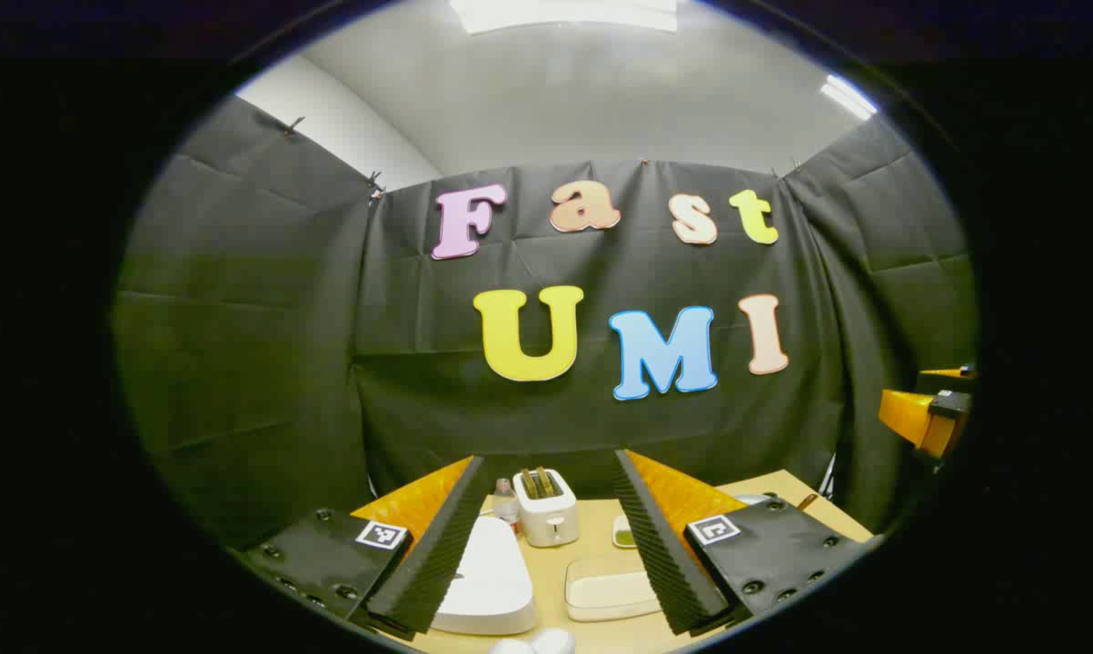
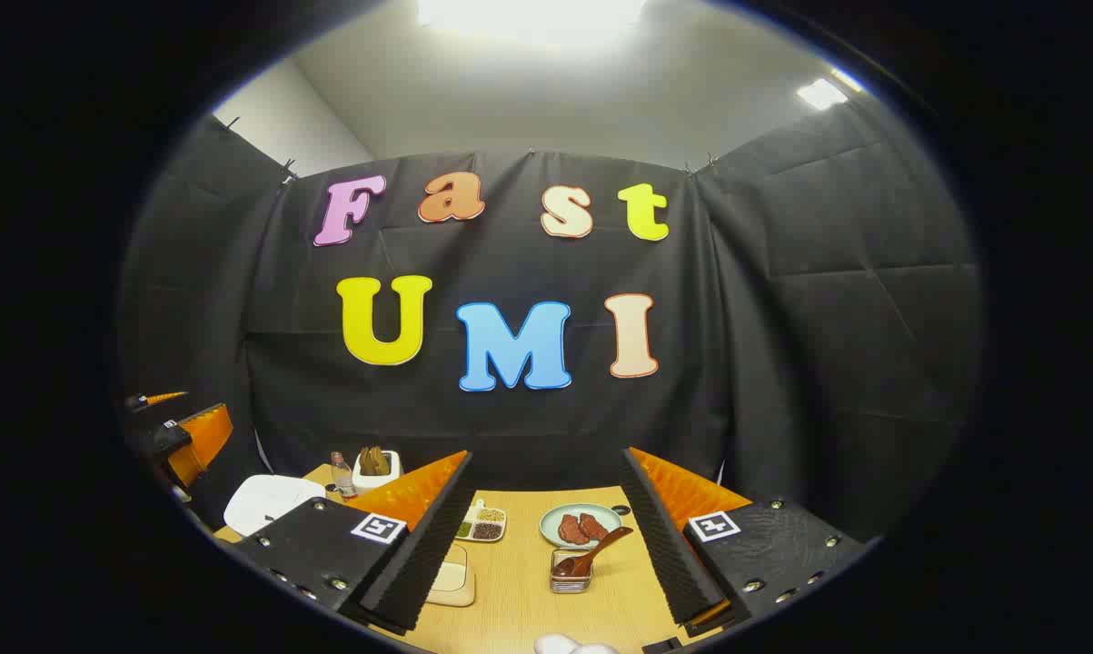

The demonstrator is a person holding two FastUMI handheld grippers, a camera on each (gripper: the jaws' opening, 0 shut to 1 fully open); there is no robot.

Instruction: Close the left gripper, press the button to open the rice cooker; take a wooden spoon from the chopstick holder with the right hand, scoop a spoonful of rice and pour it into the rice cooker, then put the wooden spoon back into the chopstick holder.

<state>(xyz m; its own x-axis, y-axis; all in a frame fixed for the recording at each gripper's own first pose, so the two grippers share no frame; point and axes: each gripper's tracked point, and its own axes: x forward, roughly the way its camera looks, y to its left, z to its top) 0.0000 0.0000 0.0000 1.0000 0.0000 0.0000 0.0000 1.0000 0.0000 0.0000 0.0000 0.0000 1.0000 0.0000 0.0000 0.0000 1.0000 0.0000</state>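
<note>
Both tongs gaped over the desk; the light, stiff brown wooden spoon in its clear holder looked best pinched mid-handle.

this is a staged recording booth got up as a kitchen corner, not a real home. black cloth walls are pinned up on 3 sides under a plain white ceiling with strip lights. a light wooden table bears kitchen props: a white toaster, a white rice cooker, a plate of meat, a divided dish of grains and a wooden spoon in a small holder.
</note>
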